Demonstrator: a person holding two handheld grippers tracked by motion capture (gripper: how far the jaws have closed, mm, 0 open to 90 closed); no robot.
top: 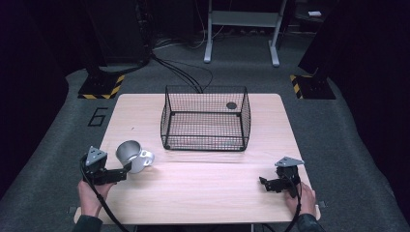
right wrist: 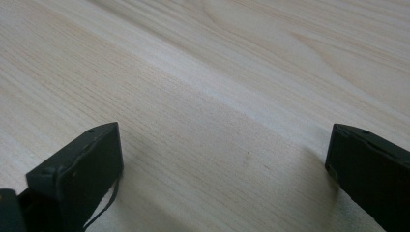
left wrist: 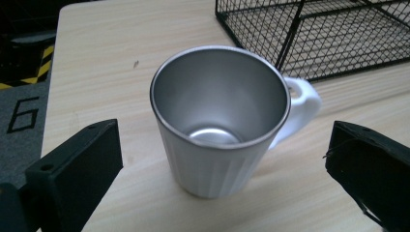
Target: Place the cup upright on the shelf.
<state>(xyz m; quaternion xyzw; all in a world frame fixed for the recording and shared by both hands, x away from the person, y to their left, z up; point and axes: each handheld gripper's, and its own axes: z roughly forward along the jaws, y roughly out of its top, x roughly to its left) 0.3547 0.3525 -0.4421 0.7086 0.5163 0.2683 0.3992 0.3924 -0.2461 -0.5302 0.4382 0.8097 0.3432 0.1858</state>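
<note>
My left gripper (left wrist: 222,159) fingers wide, straddling the upright mug (left wrist: 220,121) at desk (top: 203,188) front-left, near the basket (top: 205,118). Right gripper (top: 270,183) wide, idle. Risk: off-centre closing tips the mug.

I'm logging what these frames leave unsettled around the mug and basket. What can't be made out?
- Mug: far outer wall hidden by its own body, left gripper view.
- Dark round spot in the basket: too small to identify, high view.
- Right gripper: fingers cut off by the bottom edge.
</note>
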